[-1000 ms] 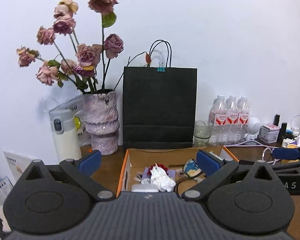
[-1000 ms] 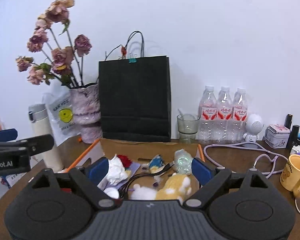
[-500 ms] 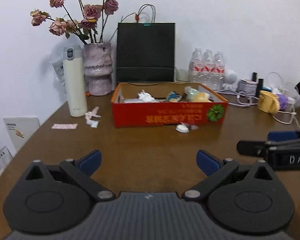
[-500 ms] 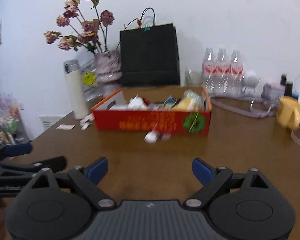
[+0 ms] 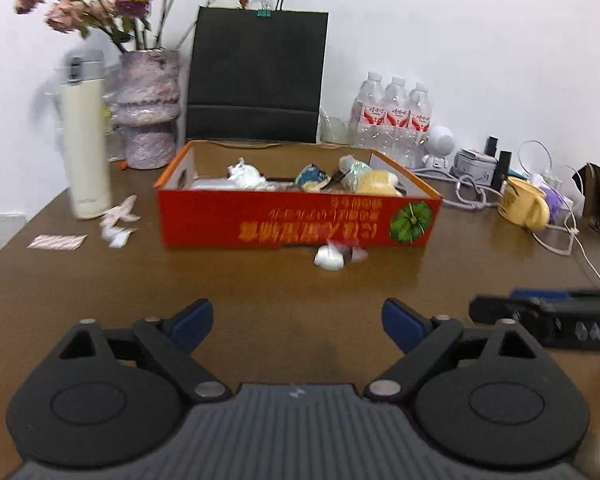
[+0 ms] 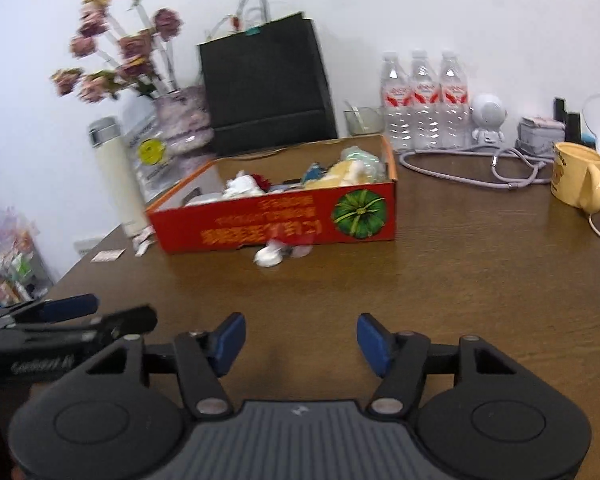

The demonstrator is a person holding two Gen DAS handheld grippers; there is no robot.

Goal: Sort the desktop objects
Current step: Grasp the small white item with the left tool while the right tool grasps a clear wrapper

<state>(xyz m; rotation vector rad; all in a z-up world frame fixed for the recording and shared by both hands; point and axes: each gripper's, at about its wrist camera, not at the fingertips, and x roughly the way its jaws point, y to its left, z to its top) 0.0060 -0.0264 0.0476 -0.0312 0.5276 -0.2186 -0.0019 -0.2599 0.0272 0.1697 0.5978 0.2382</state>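
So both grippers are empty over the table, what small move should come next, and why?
Probably ease the right gripper forward toward the small white wrapper lying on the table just in front of the red box. It is the nearest loose item, and the jaws, which have just been closing, have nothing between them.

near tabletop (image 5: 292, 288) bare; red box (image 5: 300, 224) ahead

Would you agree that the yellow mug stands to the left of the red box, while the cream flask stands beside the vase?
Not quite: the yellow mug stands to the right of the red box, near the tangled cables, as the left wrist view shows. The cream flask does stand beside the vase.
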